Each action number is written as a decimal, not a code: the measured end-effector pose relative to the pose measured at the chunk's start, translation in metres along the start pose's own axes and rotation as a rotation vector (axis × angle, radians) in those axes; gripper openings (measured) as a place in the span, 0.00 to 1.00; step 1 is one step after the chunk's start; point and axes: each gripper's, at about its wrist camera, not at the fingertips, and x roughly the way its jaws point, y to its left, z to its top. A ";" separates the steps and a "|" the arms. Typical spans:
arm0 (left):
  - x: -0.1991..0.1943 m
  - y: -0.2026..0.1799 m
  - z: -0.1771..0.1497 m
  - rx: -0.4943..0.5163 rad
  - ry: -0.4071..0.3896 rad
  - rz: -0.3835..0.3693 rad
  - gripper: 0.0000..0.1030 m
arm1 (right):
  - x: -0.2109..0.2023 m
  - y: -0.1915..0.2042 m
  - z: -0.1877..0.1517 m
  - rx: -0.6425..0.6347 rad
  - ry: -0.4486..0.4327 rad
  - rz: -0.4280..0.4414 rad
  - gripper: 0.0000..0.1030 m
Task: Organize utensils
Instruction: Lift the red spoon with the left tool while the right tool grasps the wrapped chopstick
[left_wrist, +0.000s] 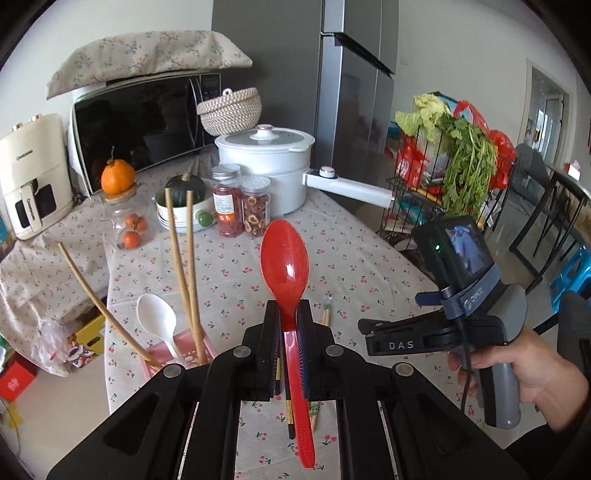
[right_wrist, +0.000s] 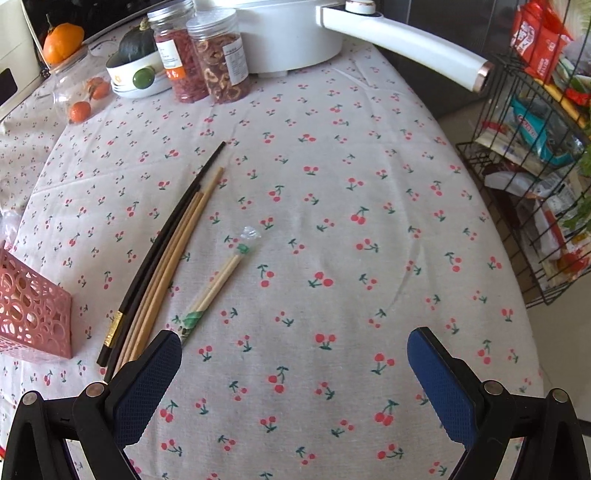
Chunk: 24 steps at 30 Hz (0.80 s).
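Red spoon (left_wrist: 284, 258) clamped in my left jaws; right jaws gape.
Cherry-print surface (right_wrist: 332, 184): chopsticks (right_wrist: 166, 258) at nine o'clock.

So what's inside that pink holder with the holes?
In the pink holder stand a white spoon and three wooden chopsticks, leaning out the top. Its lower part is hidden behind the left gripper, so anything shorter inside cannot be seen.

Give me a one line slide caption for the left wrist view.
Left gripper clamps a red spoon above the cherry-print tablecloth, beside a pink holder.
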 end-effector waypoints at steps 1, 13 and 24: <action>-0.005 0.004 -0.001 -0.010 -0.017 0.007 0.09 | 0.005 0.003 0.001 0.002 0.006 0.004 0.97; -0.022 0.041 -0.009 -0.094 -0.028 -0.041 0.09 | 0.061 0.031 0.008 0.091 0.077 0.045 0.55; -0.026 0.054 -0.010 -0.123 -0.028 -0.041 0.09 | 0.074 0.063 0.014 0.023 0.054 -0.075 0.31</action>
